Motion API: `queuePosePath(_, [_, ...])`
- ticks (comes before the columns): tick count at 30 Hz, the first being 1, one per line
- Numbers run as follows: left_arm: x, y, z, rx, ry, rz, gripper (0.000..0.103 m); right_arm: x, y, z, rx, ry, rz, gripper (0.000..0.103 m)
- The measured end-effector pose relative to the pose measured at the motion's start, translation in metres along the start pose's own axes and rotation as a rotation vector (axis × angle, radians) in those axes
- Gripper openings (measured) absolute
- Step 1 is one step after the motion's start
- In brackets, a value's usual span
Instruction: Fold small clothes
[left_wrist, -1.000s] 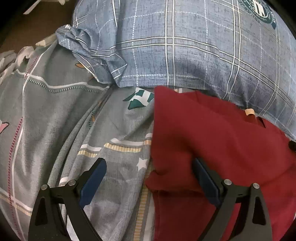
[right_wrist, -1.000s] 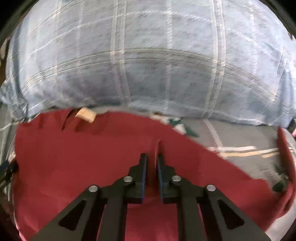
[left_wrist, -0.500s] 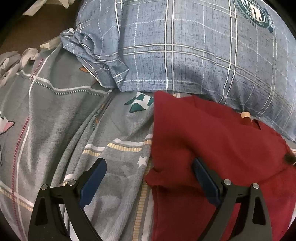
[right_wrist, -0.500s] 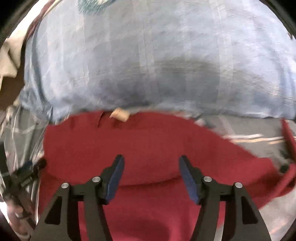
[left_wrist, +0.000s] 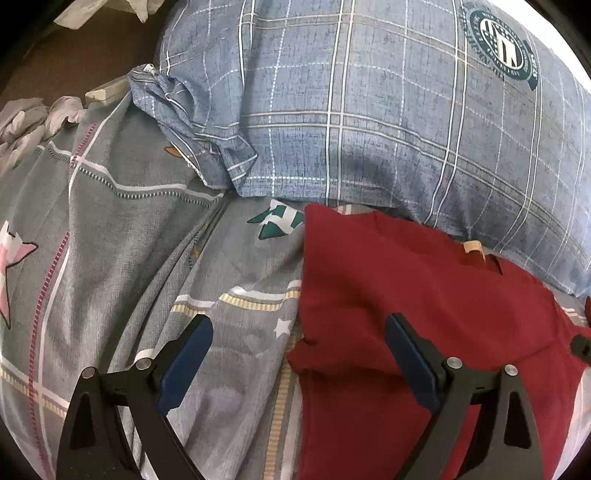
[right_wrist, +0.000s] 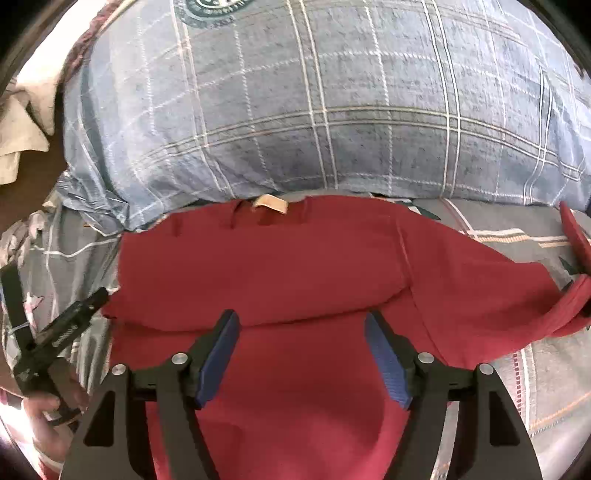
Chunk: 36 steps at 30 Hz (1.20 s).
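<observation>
Dark red cotton shirt (right_wrist: 280, 258) lies flat, top edge folded over. Tan neck label (right_wrist: 270, 202) faces up. One sleeve trails right.

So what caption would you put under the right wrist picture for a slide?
Right gripper, jaws opening and empty, above a folded red garment on a bed beside a blue plaid pillow.

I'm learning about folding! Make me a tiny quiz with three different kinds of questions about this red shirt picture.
1. True or false: the red shirt lies on the bedsheet in front of the blue checked pillow.
2. Which gripper has cloth pinched in it? A) left gripper B) right gripper C) neither
3. Fill in: the small tan tag sits at the shirt's edge nearest the ____.

Key: 1 true; 2 C, both stand open, the right one's jaws opening with nothing pinched between them; 3 pillow.
</observation>
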<state>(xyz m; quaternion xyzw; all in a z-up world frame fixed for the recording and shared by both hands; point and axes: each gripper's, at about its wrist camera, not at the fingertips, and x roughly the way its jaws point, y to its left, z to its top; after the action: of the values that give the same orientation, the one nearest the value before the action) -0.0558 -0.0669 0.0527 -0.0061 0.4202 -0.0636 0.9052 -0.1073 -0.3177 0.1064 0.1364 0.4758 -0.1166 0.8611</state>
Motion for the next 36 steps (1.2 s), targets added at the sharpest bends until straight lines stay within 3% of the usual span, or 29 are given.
queuePosePath(8, [-0.001, -0.013, -0.002, 0.043, -0.003, -0.053, 0.095, -0.020, -0.027, -0.001, 0.086, -0.059, -0.005, 0.072])
queuePosePath(17, [0.006, -0.016, -0.004, 0.056, 0.018, -0.053, 0.095, -0.074, -0.148, 0.012, 0.325, -0.165, -0.174, 0.076])
queuePosePath(20, [0.007, -0.014, -0.003, 0.046, 0.022, -0.059, 0.095, -0.084, -0.186, 0.011, 0.348, -0.153, -0.273, 0.076])
queuePosePath(24, [0.006, -0.015, -0.003, 0.045, 0.021, -0.061, 0.095, -0.088, -0.232, 0.005, 0.439, -0.143, -0.318, 0.076])
queuePosePath(31, [0.008, -0.018, -0.005, 0.060, 0.030, -0.056, 0.095, -0.067, -0.246, 0.016, 0.407, -0.112, -0.366, 0.076])
queuePosePath(34, [0.009, -0.018, -0.004, 0.057, 0.033, -0.054, 0.095, -0.036, -0.252, 0.025, 0.372, -0.041, -0.448, 0.076])
queuePosePath(36, [0.009, -0.016, -0.003, 0.050, 0.033, -0.054, 0.095, -0.018, -0.259, 0.029, 0.341, 0.000, -0.504, 0.069])
